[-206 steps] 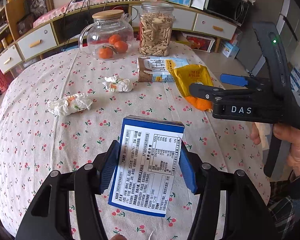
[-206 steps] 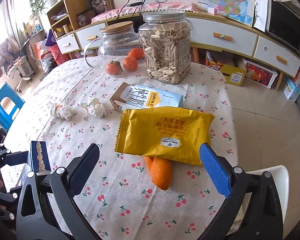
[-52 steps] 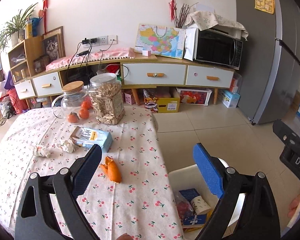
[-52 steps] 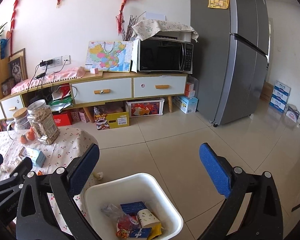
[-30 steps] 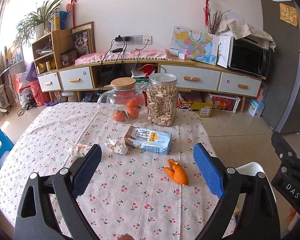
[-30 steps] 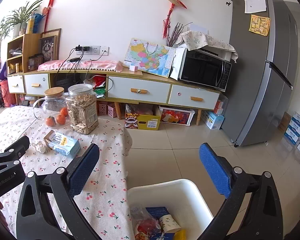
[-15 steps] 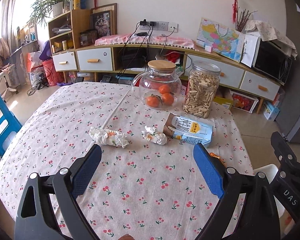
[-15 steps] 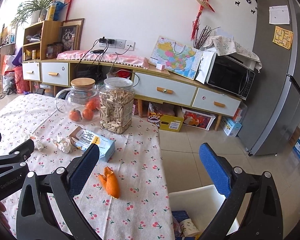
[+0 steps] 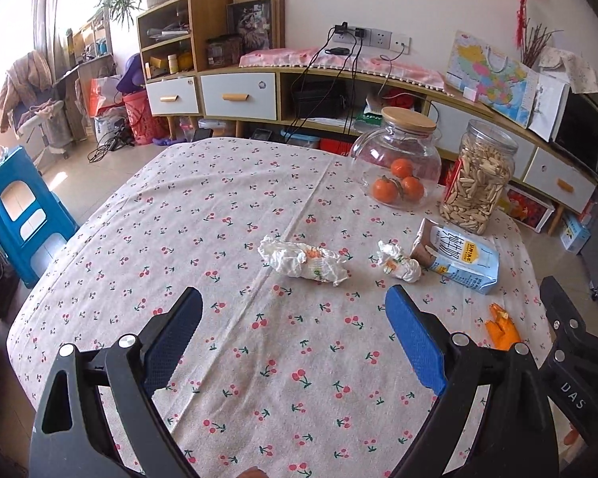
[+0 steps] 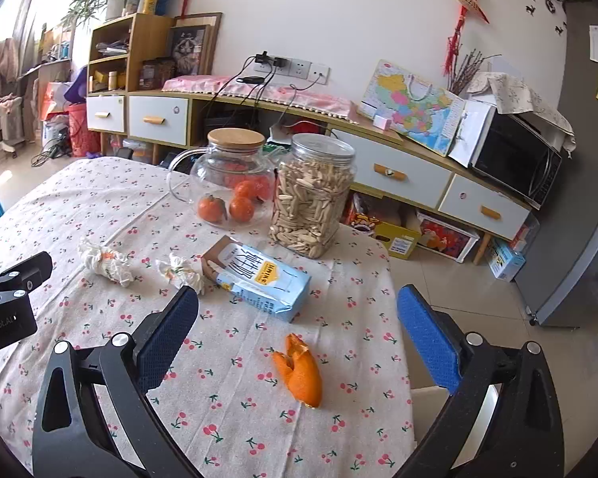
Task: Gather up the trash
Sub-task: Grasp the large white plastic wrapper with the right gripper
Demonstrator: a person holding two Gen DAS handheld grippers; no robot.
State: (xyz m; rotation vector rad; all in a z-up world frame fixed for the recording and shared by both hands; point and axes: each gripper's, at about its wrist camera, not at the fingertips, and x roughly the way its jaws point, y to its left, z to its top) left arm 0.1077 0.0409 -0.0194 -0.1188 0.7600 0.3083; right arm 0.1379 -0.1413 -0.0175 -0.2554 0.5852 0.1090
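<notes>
Four pieces of trash lie on the cherry-print table [image 9: 219, 199]: a larger crumpled wrapper [image 9: 303, 261] near the middle, a smaller crumpled wrapper [image 9: 398, 261] just beside the brown end of a light-blue carton [image 9: 458, 258] lying on its side toward the right edge, and an orange peel [image 10: 299, 370] close to the near-right edge. Both tools are empty; the left gripper [image 9: 295, 342] hangs spread wide over the near part of the table, facing the larger wrapper, and the right gripper [image 10: 297, 338] is likewise wide apart above the peel. I judge the peel the riskiest pick: it is thin and curled, so fingers closing on it could push it along the cloth and over the edge to the floor, or catch the cloth itself. The smaller wrapper sits so near the carton that a wide approach could shove the carton toward the seed jar [image 10: 311, 195] and the glass pot of tangerines [image 10: 229, 183], which stand together at the far-right edge. Crumpled paper may also spring out of a shallow pinch. Only the right wrist view shows the whole peel, the table's right edge and a pale rim below it that may be the bin; the left wrist view alone shows the wide bare left half of the table and the blue stool [image 9: 20, 215] beyond its left edge.
</notes>
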